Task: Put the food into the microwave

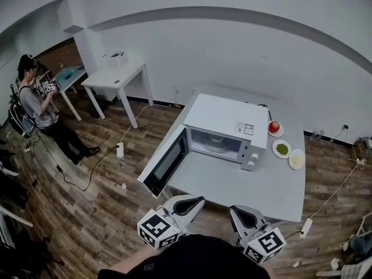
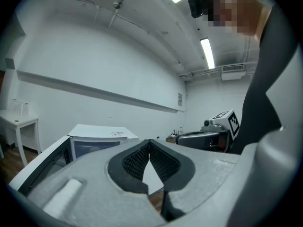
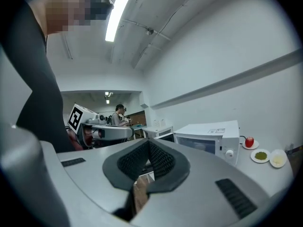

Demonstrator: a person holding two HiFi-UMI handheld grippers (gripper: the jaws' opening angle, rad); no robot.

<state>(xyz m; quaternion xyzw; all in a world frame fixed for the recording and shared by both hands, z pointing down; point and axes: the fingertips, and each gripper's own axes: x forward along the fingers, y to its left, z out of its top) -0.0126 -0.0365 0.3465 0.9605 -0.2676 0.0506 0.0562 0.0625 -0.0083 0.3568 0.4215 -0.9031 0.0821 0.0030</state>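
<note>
Nearest, two marker-cubed tools are held by the desk's near edge: left tool (image 1: 190, 204) and right tool (image 1: 242, 215), each pressed together, nothing between.

Step judged: glass-fronted door (image 1: 165, 164) already swung open, food not yet picked up.

Three small white plates are seen on the pale grey desk (image 1: 232, 185), just right of the white microwave oven (image 1: 224, 129). They carry a red apple (image 1: 274, 126), green food (image 1: 282, 149) and pale yellow food (image 1: 296, 159).

Oven mouth is faced toward the person, and its long axis is laid left-right across the desk.

Next move, as judged: right tool to be spread and brought to a plate rim.

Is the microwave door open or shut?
Open: the white microwave has its dark-windowed door swung wide to the left, leaving the cavity exposed.
</note>
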